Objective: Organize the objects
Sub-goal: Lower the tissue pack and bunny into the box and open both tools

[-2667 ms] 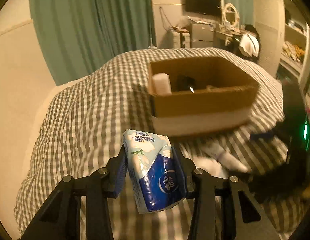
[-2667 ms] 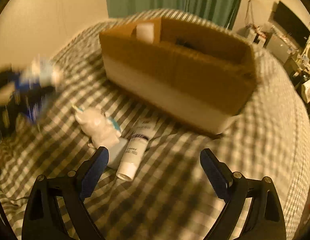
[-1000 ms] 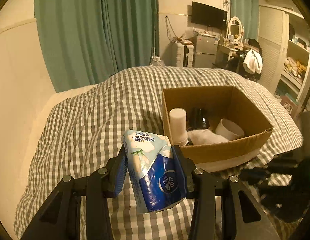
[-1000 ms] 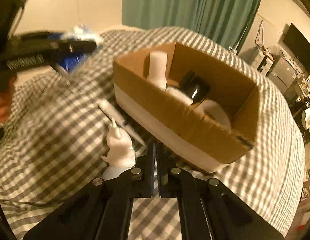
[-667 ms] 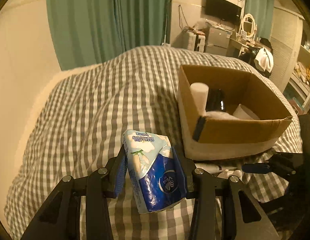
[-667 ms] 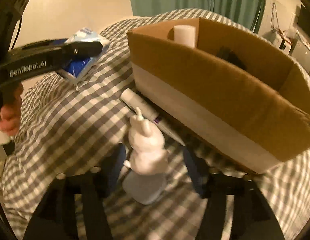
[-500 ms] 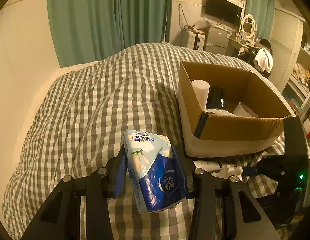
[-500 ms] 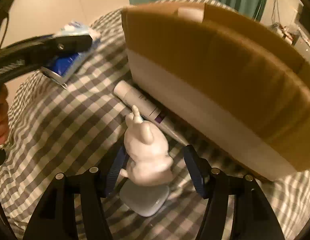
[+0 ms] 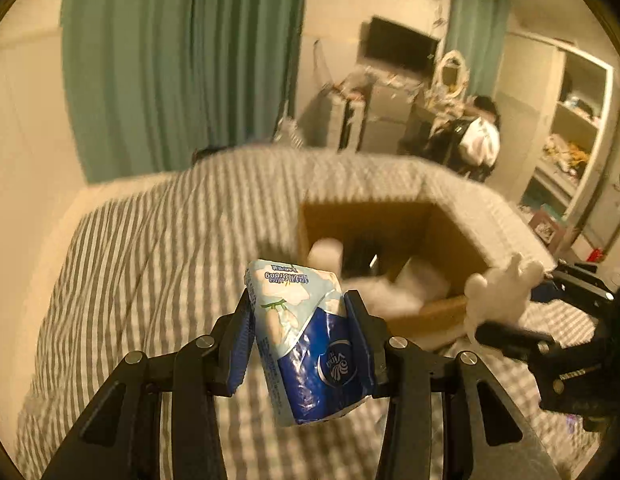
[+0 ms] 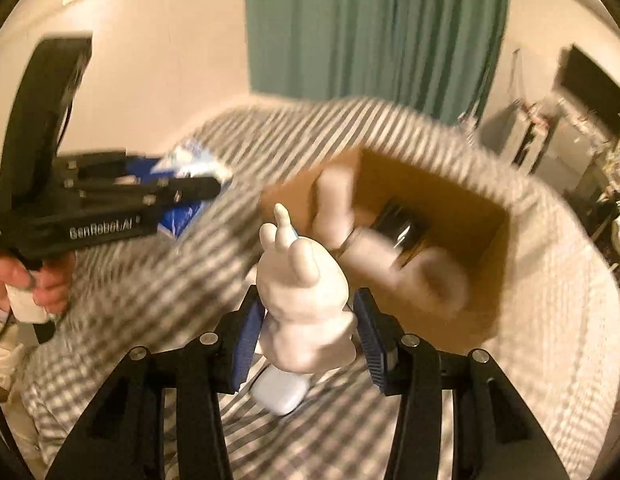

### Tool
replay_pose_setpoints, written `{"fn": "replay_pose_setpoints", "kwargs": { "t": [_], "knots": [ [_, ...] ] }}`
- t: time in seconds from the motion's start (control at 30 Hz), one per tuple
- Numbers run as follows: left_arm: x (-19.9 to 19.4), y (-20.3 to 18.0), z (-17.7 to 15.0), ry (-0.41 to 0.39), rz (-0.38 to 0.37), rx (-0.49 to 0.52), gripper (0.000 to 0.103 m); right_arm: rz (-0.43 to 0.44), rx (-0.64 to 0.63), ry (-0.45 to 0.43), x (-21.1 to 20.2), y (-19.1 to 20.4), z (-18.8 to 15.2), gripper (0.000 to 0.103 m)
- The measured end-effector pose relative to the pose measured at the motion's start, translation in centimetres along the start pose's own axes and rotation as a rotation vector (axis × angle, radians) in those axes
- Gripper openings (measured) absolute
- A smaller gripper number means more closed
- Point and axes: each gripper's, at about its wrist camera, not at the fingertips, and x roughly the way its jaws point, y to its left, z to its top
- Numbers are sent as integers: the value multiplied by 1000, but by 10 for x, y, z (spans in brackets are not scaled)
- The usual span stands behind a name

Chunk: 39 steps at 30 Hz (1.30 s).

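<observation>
Standing open-topped on the grey-and-white checked bed cover, brown cardboard box, walls upright, already holds a white cylinder and dark item; bare cover lies to its left. Left gripper pinches a crinkled blue-and-white plastic tissue pack, short of the box. Right gripper clamps a smooth white rabbit-shaped figurine on a pale base, just before the box's near corner.

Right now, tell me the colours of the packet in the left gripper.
The tissue packet is dark blue below and pale blue-white above, clearest in the left wrist view.
</observation>
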Motion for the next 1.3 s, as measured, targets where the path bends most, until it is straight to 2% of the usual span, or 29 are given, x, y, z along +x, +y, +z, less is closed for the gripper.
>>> {"fn": "replay_pose_setpoints", "kwargs": {
  "t": [0.13, 0.33, 0.6, 0.77, 0.87, 1.03, 1.07, 1.1, 1.13, 1.23, 1.3],
  "knots": [
    [2, -21, 35, -49, -14, 61, 44, -69, 25, -68, -23, -32, 27, 46],
    [38, -49, 67, -64, 34, 176, 44, -126, 64, -84, -8, -72, 59, 46],
    [126, -57, 87, 27, 28, 212, 44, -145, 92, 18, 67, -110, 65, 46],
    [164, -56, 78, 71, 52, 209, 44, -134, 101, 60, 108, -124, 55, 46],
    [176, -53, 71, 94, 45, 202, 45, -131, 95, 62, 118, -130, 52, 46],
    [169, -53, 68, 86, 32, 203, 56, -118, 88, 39, 117, -132, 56, 47],
    [165, -54, 69, 81, 35, 206, 65, -116, 87, 38, 116, -137, 59, 49],
    [159, -57, 69, 73, 38, 213, 73, -119, 89, 31, 112, -138, 59, 57],
    [152, -58, 69, 62, 42, 220, 77, -124, 94, 24, 104, -133, 60, 64],
    [127, -61, 71, 25, 56, 234, 87, -108, 122, -14, 79, -129, 63, 72],
    [106, -59, 72, 5, 61, 223, 93, -132, 134, -45, 56, -124, 66, 77]
  ]
}}
